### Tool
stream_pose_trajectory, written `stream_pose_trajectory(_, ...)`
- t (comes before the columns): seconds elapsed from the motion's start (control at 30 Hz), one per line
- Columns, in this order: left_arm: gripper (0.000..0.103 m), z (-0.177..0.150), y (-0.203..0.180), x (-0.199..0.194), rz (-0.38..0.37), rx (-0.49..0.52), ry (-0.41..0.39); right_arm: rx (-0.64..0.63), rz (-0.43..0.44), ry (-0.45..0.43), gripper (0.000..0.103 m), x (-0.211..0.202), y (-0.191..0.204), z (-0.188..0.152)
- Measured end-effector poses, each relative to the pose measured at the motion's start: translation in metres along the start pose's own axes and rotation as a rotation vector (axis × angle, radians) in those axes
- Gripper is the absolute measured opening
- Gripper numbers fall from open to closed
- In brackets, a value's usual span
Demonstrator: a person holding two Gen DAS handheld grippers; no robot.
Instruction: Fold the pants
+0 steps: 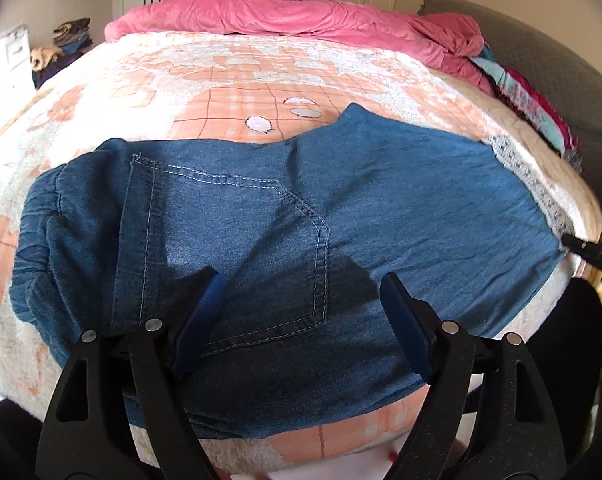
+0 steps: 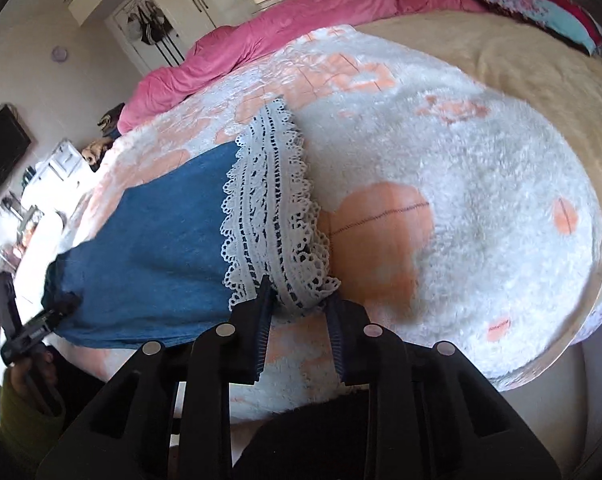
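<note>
Blue denim pants (image 1: 261, 220) lie flat across the fluffy white-and-orange blanket (image 1: 221, 80), waistband at the left, white lace hem (image 1: 541, 184) at the right. My left gripper (image 1: 301, 304) is open, its jaws wide apart just above the back pocket. In the right wrist view the pants (image 2: 161, 240) end in the lace hem (image 2: 273, 208). My right gripper (image 2: 301, 300) sits at the near corner of the hem with the lace between its jaws, which stand partly apart. The right gripper also shows in the left wrist view (image 1: 589, 250), the left gripper in the right wrist view (image 2: 37, 320).
A pink duvet (image 1: 281, 16) is bunched along the far side of the bed. Colourful folded fabrics (image 1: 529, 100) lie by the grey headboard (image 1: 541, 40). A beige sheet (image 2: 501, 68) shows beyond the blanket. Wardrobes and a clothes pile (image 1: 69, 40) stand behind.
</note>
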State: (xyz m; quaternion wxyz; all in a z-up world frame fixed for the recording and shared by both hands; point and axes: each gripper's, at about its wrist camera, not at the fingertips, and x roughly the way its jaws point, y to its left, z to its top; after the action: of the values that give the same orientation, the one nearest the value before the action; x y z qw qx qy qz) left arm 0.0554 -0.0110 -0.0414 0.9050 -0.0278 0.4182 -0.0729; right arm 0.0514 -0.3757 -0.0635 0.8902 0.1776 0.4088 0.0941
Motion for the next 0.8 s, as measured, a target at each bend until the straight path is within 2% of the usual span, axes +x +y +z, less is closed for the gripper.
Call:
stream_pose_trajectory(0.2,0.073,-0.003,-0.001,0.002,0.008,0.020,-0.007,-0.027,-0.045,0.013,0.026,0.000,0.003,-0.001)
stream_pose_trajectory(0.27,0.073,-0.003,-0.002,-0.003,0.015,0.020,-0.007,-0.050,-0.060,0.015,0.032,-0.001,0.008,-0.001)
stream_pose_trajectory(0.33,0.075,0.001,0.002,-0.019,-0.003,-0.009,-0.032,-0.066,-0.064,0.005,0.046,-0.008,0.011,-0.002)
stream_pose_trajectory(0.5,0.081,0.013,0.017,-0.057,0.038,-0.047,-0.128,-0.101,-0.108,-0.106,0.052,-0.043,0.018,-0.006)
stream_pose_trajectory(0.57,0.083,0.019,0.016,-0.061,0.040,-0.051,-0.149,-0.137,-0.094,-0.143,0.058,-0.049,0.035,-0.001)
stream_pose_trajectory(0.63,0.083,0.027,0.008,-0.056,0.052,-0.037,-0.150,-0.199,-0.084,-0.144,0.065,-0.044,0.056,0.003)
stream_pose_trajectory(0.8,0.083,0.040,-0.034,-0.018,0.040,0.079,-0.098,-0.374,-0.076,-0.074,0.069,0.008,0.116,0.016)
